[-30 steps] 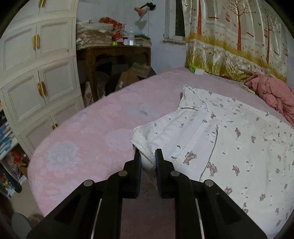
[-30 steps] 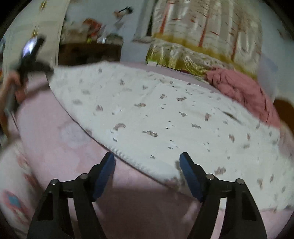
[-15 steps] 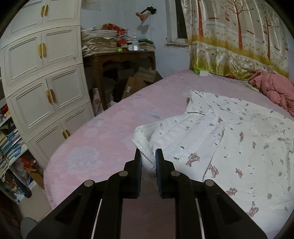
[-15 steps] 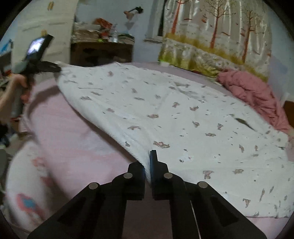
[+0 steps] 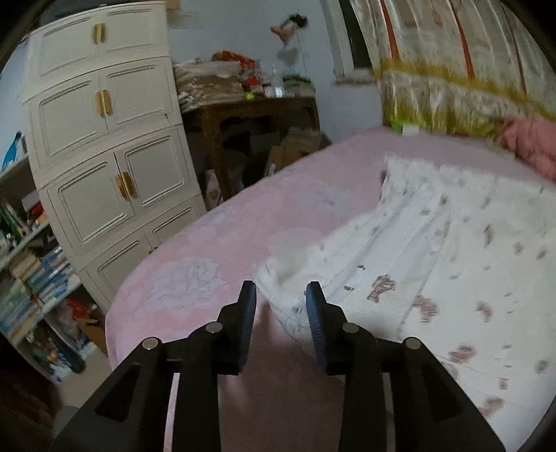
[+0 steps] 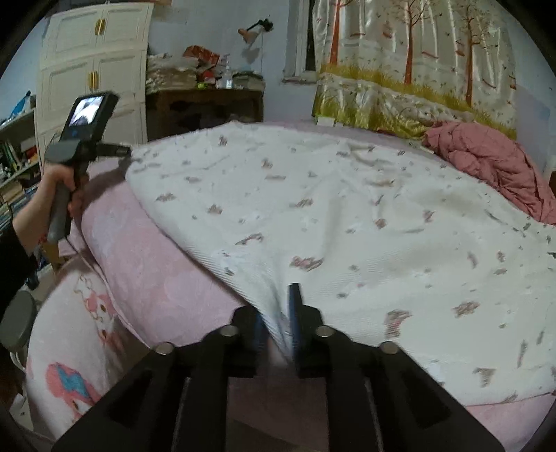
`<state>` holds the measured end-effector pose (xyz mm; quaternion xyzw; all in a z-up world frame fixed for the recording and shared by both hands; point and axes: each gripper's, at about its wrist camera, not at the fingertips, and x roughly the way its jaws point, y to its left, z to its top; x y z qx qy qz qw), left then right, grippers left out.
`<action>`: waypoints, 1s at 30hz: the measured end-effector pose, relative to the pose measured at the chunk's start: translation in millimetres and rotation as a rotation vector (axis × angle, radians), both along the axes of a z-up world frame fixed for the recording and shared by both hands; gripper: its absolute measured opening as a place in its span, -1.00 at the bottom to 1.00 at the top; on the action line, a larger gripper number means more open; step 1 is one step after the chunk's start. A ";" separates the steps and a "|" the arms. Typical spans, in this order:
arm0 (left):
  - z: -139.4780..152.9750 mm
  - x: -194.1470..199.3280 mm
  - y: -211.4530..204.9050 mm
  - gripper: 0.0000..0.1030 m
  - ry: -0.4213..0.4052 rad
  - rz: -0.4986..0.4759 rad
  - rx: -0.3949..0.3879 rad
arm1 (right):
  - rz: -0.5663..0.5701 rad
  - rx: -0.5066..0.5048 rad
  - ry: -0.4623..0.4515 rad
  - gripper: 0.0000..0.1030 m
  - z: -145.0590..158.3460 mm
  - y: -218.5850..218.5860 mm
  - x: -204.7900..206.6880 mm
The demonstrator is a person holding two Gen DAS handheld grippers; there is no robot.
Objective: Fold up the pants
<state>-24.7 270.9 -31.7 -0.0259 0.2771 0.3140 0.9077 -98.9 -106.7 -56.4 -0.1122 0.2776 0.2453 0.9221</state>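
Between the fingers of the right gripper [image 6: 276,327] sits the near edge of the white pants [image 6: 330,215], its jaws just opening a little. The left gripper [image 5: 280,306] has just let go, a corner between its jaws. Beyond, the pants lie on the pink bed [image 5: 215,250].

Bedroom interior. Bed [image 5: 264,222] with pink floral-pattern cover. White panelled wardrobe [image 5: 107,146] with gold handles, beyond the bed's left edge. Open shelving [image 5: 24,264] crowded with books, left of the wardrobe. Dark wooden side table [image 5: 250,114] against the pale blue wall [image 5: 226,31], its top stacked with folded textiles, papers and a clear bottle; cardboard boxes [image 5: 292,146] beneath it. Wall-mounted lamp [image 6: 252,31] with pink shade above the table. Window [image 6: 305,38] part-covered by a curtain [image 6: 410,59] printed with trees and grass. Crumpled pink blanket [image 6: 493,167] at the bed's far right corner.
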 end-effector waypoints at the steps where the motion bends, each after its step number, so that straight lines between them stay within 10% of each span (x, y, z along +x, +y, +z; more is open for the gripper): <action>1: 4.4 -7.7 -3.6 -0.39 -0.018 -0.006 0.017 | -0.010 0.016 -0.021 -0.42 5.3 -5.1 -4.5; 11: 37.3 -38.4 -104.9 -0.14 -0.126 -0.227 0.087 | -0.258 0.147 -0.132 -0.11 52.7 -98.9 -3.4; 30: 21.4 -6.5 -307.9 -0.03 -0.137 -0.610 0.033 | -1.127 0.206 -0.110 0.01 45.2 -477.5 -18.1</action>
